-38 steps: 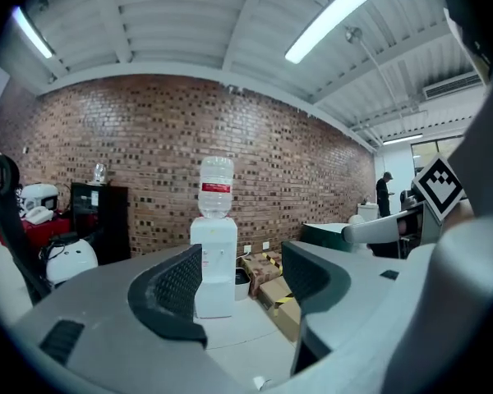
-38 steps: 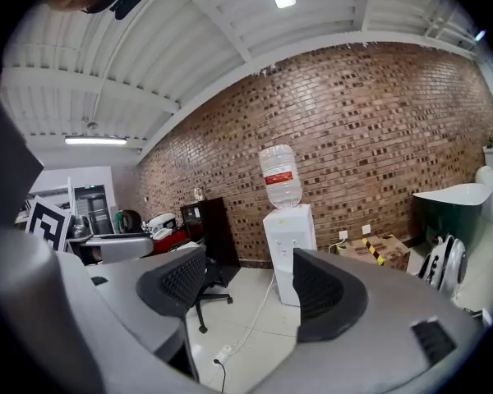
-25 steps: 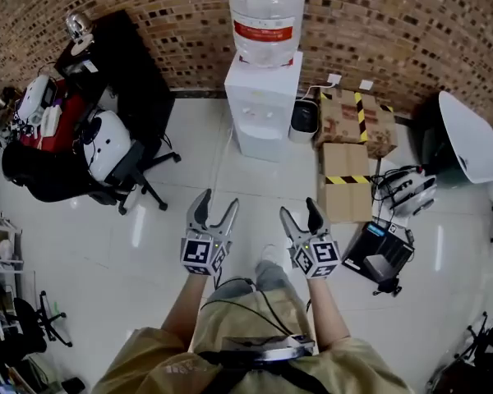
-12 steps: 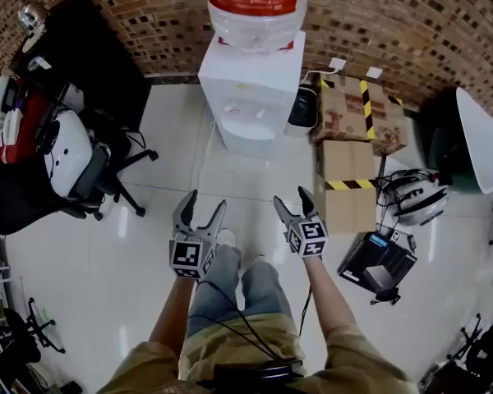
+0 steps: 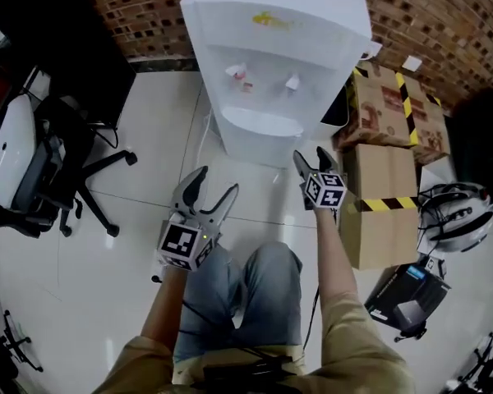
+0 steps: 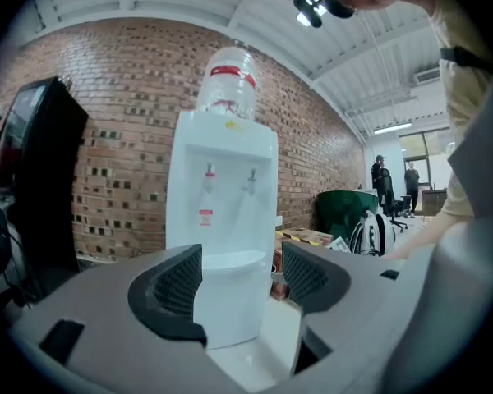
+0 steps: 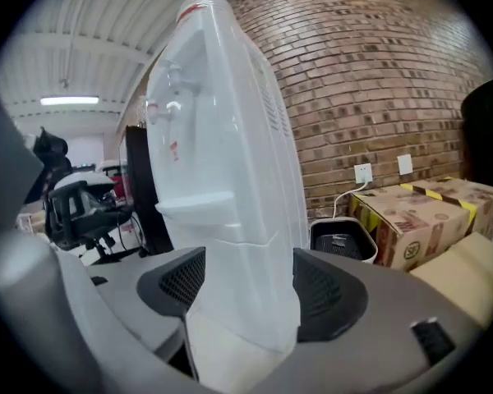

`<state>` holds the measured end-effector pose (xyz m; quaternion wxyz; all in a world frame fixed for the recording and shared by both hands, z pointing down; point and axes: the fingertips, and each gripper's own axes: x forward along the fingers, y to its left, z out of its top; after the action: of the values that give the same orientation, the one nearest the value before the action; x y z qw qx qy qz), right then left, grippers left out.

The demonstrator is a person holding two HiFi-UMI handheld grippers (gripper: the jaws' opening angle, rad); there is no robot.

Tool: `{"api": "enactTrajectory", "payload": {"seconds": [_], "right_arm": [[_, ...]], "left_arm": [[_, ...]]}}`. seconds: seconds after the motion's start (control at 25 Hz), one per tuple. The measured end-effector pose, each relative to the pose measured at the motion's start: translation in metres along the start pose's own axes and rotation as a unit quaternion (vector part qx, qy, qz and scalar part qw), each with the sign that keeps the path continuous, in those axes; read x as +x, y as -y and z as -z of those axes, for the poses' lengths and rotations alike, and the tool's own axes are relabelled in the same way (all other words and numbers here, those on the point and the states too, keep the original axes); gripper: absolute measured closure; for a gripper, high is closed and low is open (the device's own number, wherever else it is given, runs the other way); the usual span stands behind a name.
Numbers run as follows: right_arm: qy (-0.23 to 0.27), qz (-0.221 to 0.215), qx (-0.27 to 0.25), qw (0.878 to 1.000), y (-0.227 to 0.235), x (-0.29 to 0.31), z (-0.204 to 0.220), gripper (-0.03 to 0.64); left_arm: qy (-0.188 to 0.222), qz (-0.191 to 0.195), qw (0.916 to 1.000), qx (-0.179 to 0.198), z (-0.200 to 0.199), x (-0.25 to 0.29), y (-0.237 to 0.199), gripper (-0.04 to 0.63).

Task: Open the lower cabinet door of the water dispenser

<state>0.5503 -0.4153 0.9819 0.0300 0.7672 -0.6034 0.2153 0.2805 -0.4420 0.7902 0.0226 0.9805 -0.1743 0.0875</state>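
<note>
The white water dispenser (image 5: 275, 56) stands against the brick wall with its two taps facing me. In the head view the drip shelf hides most of its lower cabinet front. The left gripper view shows that lower front (image 6: 228, 302) between the jaws, some way off, under the bottle (image 6: 227, 80). My left gripper (image 5: 215, 183) is open and empty, low over the floor in front of the dispenser. My right gripper (image 5: 311, 156) is open and empty too, close to the dispenser's front right corner (image 7: 242, 302), which fills the gap between its jaws without touching them.
Cardboard boxes with yellow-black tape (image 5: 390, 109) stand right of the dispenser, another box (image 5: 386, 212) by my right arm. A black bin (image 7: 341, 240) sits between dispenser and boxes. An office chair (image 5: 45, 167) is at the left; a helmet (image 5: 456, 212) and a black device (image 5: 407, 298) lie at the right.
The view has dropped and moved in: the dispenser looms much larger. Both grippers have sunk towards the floor and come nearer it, the right one furthest. Both stayed open.
</note>
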Motion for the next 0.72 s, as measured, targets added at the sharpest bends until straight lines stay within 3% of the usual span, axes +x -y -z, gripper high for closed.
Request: {"api": "enactTrajectory", "payload": {"seconds": [0.16,0.36,0.52,0.72], "right_arm": [[-0.012,-0.029,-0.074,0.997,0.017,0.052,0.022,0.278],[-0.034,-0.080,-0.130,0.988,0.013,0.072,0.019,0.265],[-0.058,-0.084,-0.134,0.986,0.010,0.067,0.022,0.322],[-0.038,-0.081,-0.119,0.989,0.008,0.063,0.021,0.333]], "left_arm": [[0.013,-0.007,0.9999,-0.003,0.036,0.007,-0.011,0.310],[0.025,-0.035,0.9990,-0.011,0.045,-0.004,-0.030,0.313],[0.032,-0.056,0.9975,-0.029,0.040,-0.013,-0.044,0.313],[0.037,-0.059,0.9970,-0.033,0.041,-0.009,-0.050,0.313]]}}
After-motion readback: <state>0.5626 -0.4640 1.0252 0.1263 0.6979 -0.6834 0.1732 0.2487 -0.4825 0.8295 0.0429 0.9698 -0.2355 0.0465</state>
